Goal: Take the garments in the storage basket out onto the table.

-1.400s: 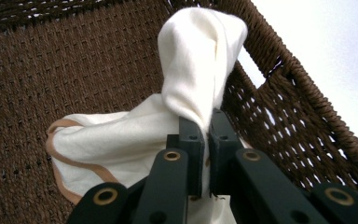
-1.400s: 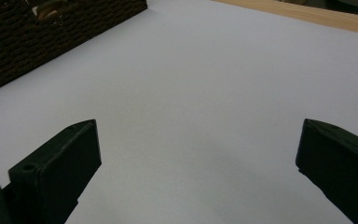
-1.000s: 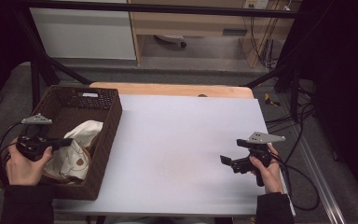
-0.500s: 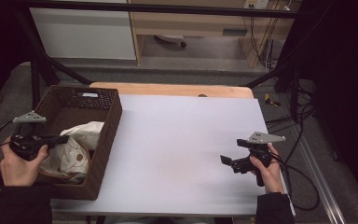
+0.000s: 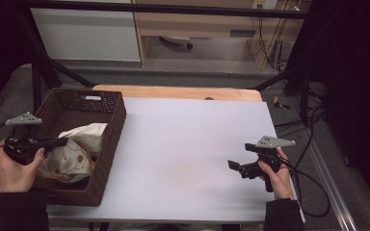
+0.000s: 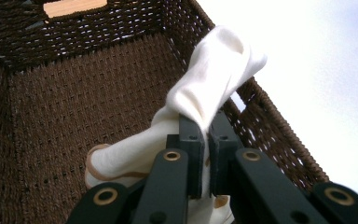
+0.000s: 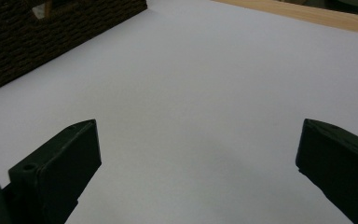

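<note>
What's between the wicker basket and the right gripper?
Nothing: in the high view, only bare white tabletop separates the wicker basket from the right gripper. The right gripper view shows that same bare stretch ahead of its open jaws.

Cream cloth [image 6: 200, 93], brown-spotted, bunched in wicker basket [image 5: 107, 144], perhaps partly lifted.
</note>
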